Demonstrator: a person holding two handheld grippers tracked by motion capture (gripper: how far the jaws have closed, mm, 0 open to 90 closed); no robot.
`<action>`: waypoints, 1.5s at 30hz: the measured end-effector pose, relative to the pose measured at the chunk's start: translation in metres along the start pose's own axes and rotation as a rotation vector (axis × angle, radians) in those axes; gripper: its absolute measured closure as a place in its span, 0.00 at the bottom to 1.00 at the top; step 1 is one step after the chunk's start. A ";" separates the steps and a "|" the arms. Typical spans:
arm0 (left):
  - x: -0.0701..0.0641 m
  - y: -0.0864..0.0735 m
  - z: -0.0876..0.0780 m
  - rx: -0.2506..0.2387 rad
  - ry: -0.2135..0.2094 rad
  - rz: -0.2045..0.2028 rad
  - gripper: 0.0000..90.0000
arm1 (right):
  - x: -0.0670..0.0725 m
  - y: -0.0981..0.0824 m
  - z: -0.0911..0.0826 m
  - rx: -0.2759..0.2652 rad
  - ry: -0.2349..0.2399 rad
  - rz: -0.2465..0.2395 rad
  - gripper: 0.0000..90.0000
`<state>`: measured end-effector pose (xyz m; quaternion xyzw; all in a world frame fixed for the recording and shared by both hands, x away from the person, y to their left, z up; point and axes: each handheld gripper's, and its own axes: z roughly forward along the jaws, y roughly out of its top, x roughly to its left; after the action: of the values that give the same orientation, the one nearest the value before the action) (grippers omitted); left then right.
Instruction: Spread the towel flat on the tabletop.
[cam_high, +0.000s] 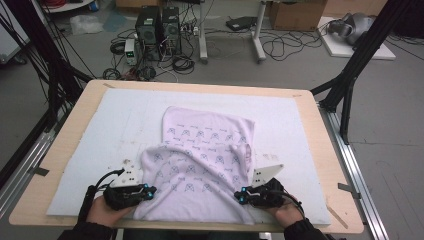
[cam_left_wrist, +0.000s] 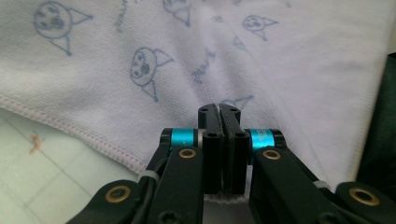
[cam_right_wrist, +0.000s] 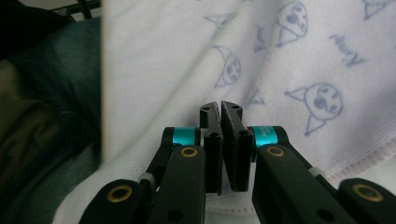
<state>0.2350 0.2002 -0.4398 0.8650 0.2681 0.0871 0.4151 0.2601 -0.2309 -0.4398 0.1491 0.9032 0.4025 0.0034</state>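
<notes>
Here we are seeing one soft, cat-printed lilac towel (cam_high: 200, 155) lying on the white-padded counter (cam_high: 90, 145), both grippers' fingers clenching its hemmed near edge: left gripper (cam_high: 148, 190), right gripper (cam_high: 242, 194).

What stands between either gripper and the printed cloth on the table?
Nothing visible does. The left gripper and the right gripper sit at the near edge of the cloth, jaws shut with its hem pinched between them.

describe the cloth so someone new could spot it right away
On the wooden table lies a white foam mat. On its middle, reaching the near edge, lies the cloth: a pale lilac towel printed with small blue cat faces, partly folded over itself.
</notes>
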 end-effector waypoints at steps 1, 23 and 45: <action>-0.003 -0.001 -0.004 -0.011 -0.006 -0.002 0.97 | 0.004 0.000 -0.002 -0.006 0.002 -0.006 0.97; 0.010 0.006 0.015 0.006 -0.028 -0.004 0.64 | -0.014 0.011 -0.003 -0.038 -0.082 0.015 0.67; -0.028 -0.015 -0.023 -0.032 -0.110 0.041 0.96 | 0.028 -0.001 -0.004 0.010 0.065 -0.048 0.97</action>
<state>0.1972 0.2082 -0.4347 0.8670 0.2259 0.0520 0.4410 0.2320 -0.2267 -0.4350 0.1144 0.9081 0.4025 -0.0169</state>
